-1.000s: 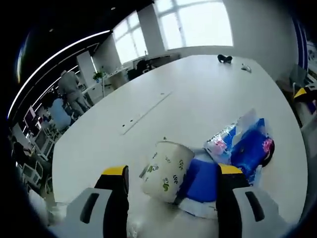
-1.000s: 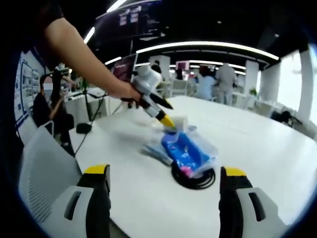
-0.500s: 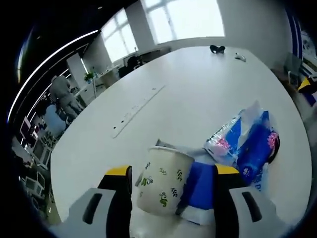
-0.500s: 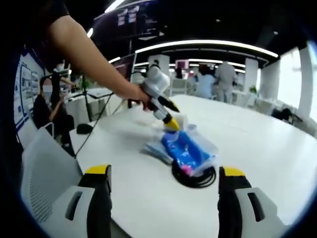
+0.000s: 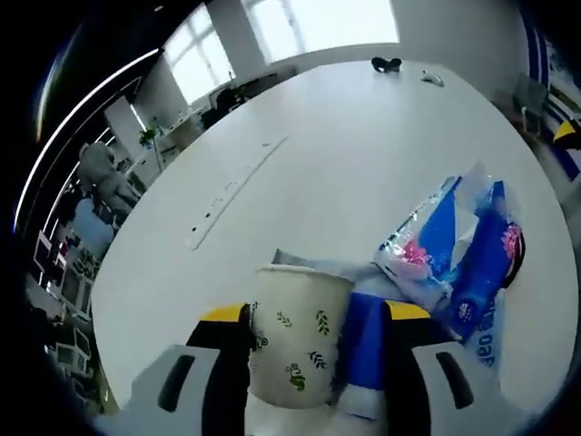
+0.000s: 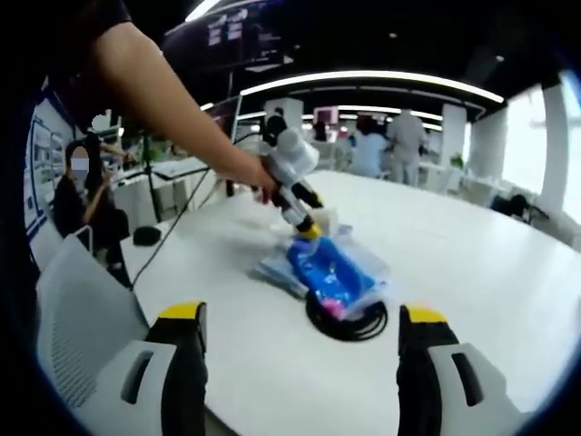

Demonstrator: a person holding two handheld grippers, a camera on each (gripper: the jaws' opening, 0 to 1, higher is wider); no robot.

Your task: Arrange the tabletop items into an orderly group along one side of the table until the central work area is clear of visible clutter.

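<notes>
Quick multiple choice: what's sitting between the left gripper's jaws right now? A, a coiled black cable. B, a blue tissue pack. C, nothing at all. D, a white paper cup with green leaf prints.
D: in the left gripper view the paper cup with green leaf prints stands upright between the left gripper's yellow-tipped jaws.

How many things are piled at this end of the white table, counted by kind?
White paper cup with green leaf print: 1
Blue-and-white plastic tissue packs: 2
Flat blue pouch: 1
Coiled black cable: 1
Total: 5
</notes>
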